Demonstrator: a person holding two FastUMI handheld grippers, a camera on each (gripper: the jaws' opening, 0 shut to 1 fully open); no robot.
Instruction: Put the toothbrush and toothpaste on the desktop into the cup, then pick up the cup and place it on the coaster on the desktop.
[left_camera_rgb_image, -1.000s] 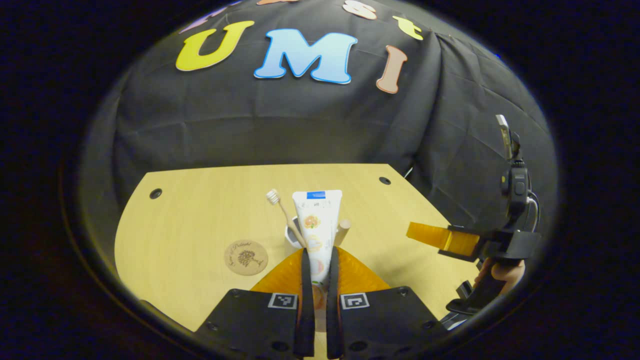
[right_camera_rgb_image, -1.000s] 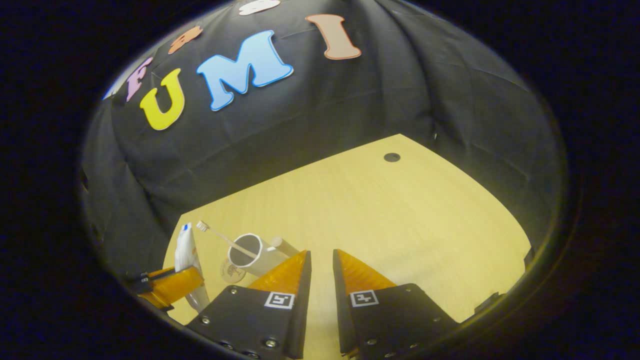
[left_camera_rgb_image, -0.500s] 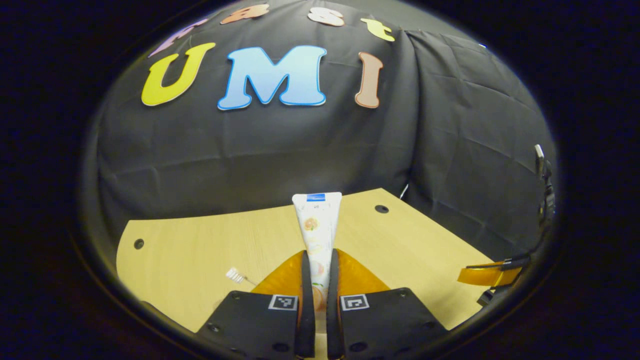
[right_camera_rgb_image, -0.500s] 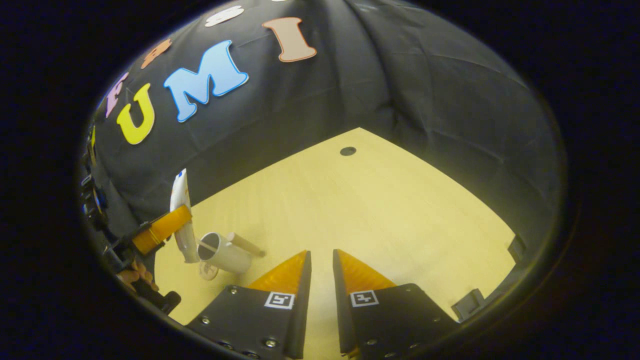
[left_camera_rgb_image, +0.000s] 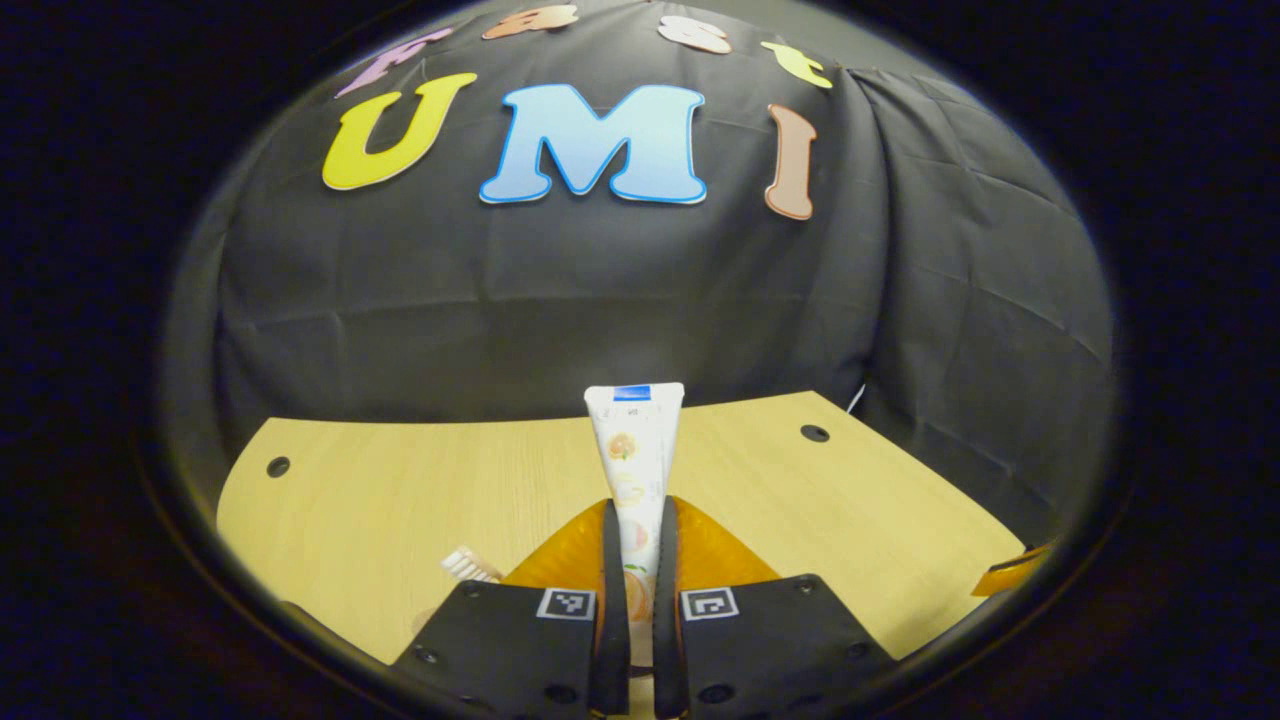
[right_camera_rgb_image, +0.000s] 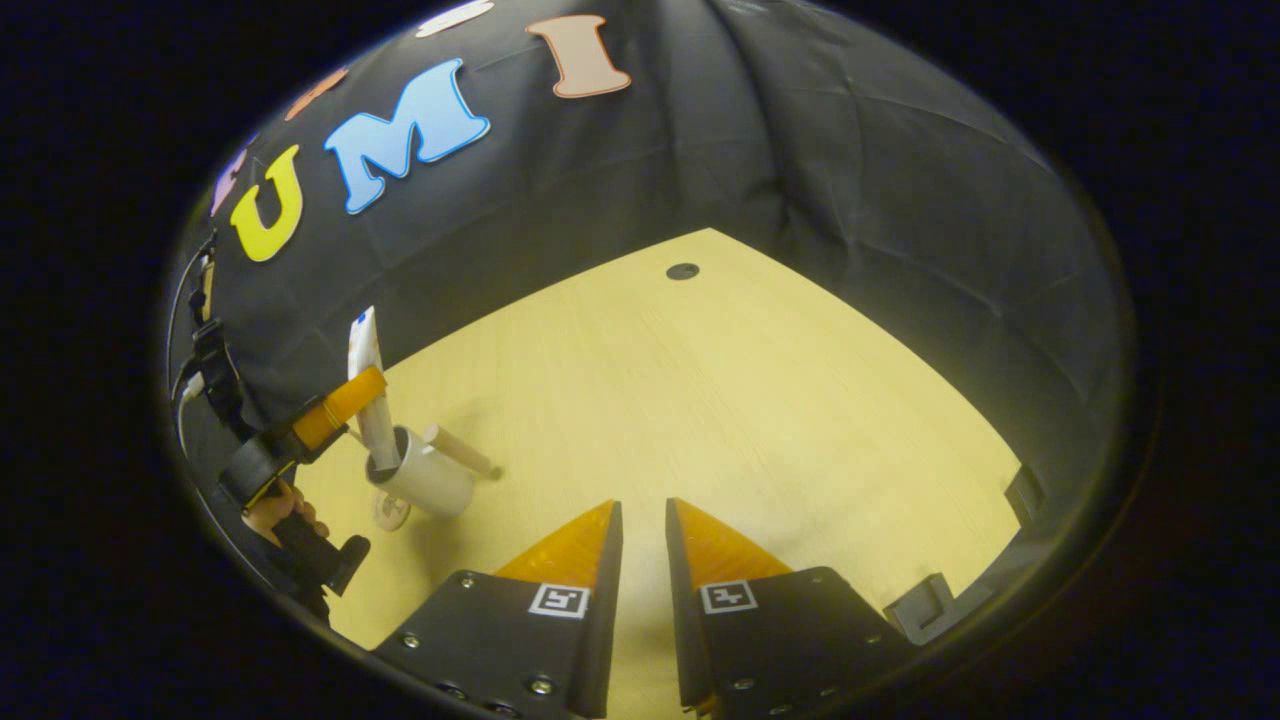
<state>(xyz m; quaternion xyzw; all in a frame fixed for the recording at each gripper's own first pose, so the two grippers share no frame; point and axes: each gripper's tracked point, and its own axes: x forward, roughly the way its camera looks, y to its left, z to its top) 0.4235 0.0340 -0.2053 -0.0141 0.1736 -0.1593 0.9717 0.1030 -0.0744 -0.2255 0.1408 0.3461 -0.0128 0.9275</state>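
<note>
My left gripper (left_camera_rgb_image: 635, 508) is shut on a white toothpaste tube (left_camera_rgb_image: 634, 450), which stands up between its fingers. Just left of those fingers the toothbrush's bristles (left_camera_rgb_image: 470, 565) poke up. In the right gripper view the left gripper (right_camera_rgb_image: 345, 405) holds the tube (right_camera_rgb_image: 366, 365) upright over a white cup (right_camera_rgb_image: 428, 485), and the tube's lower end sits in the cup's mouth. A wooden handle (right_camera_rgb_image: 462, 453) sticks out of the cup's side. The round coaster (right_camera_rgb_image: 388, 510) lies just beside the cup's base. My right gripper (right_camera_rgb_image: 641, 512) hovers low over the desk, right of the cup, narrowly open and holding nothing.
The light wooden desk (right_camera_rgb_image: 720, 400) has small dark holes (right_camera_rgb_image: 683, 271) near its far corners and black cloth walls behind it. A hand (right_camera_rgb_image: 283, 512) grips the left gripper's handle. A tip of the right gripper's finger (left_camera_rgb_image: 1008, 578) shows at the desk's right edge.
The left gripper carried the toothpaste over the cup and lowered its end into the mouth; cup and coaster slid under its fingers. The right gripper drew back to the right, away from the cup.
</note>
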